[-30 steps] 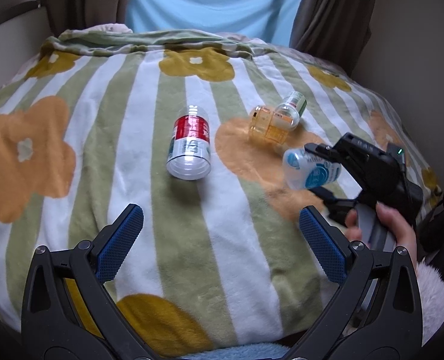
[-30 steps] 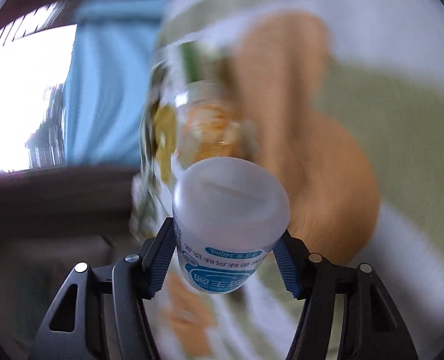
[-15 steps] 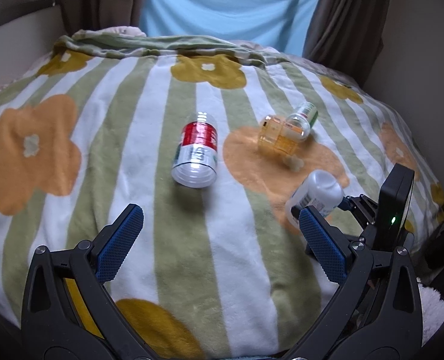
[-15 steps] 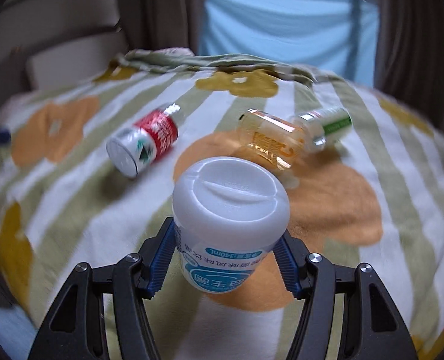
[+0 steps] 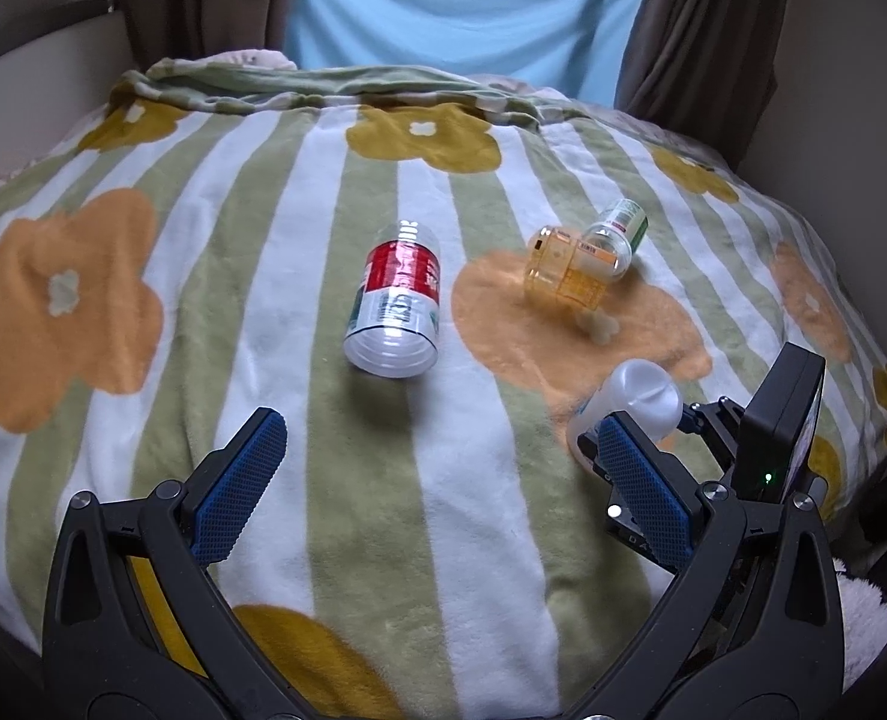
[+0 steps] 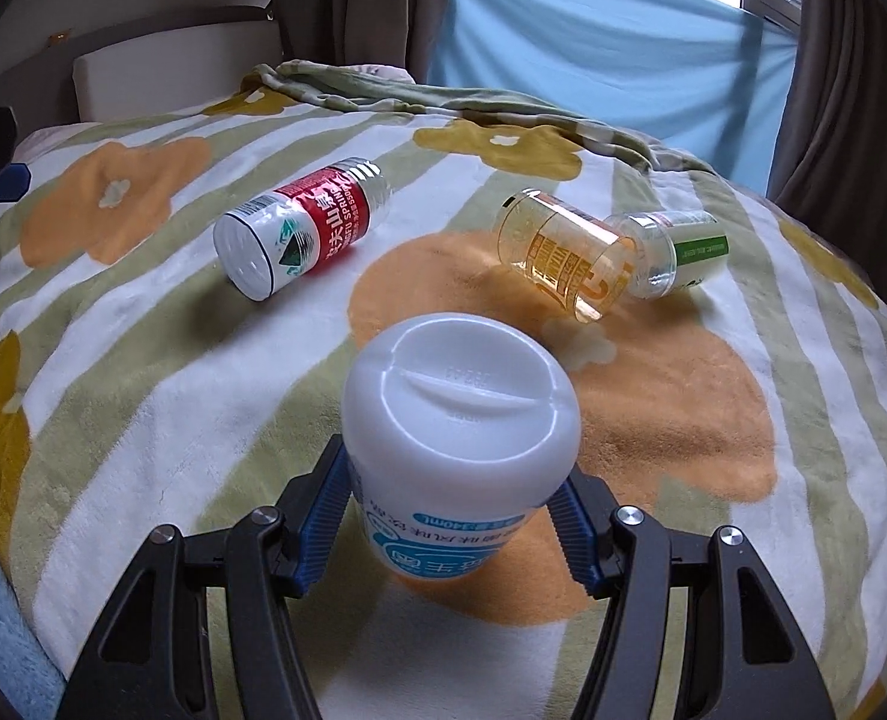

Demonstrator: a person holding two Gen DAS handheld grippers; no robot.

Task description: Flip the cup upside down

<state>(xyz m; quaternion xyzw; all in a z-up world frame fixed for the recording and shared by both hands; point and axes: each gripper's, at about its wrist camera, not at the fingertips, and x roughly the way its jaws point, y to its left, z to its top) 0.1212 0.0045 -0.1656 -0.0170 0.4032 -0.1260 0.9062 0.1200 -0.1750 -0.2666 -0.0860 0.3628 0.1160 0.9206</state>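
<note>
Right gripper [image 6: 455, 531] clamps the inverted cup [image 6: 461, 444], label legible here only; left view shows left gripper [image 5: 437, 480] spread, empty.

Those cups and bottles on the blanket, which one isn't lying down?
The white cup with blue writing. The right gripper holds it bottom-up, while the red bottle, orange cup and green-label cup lie on their sides.
</note>
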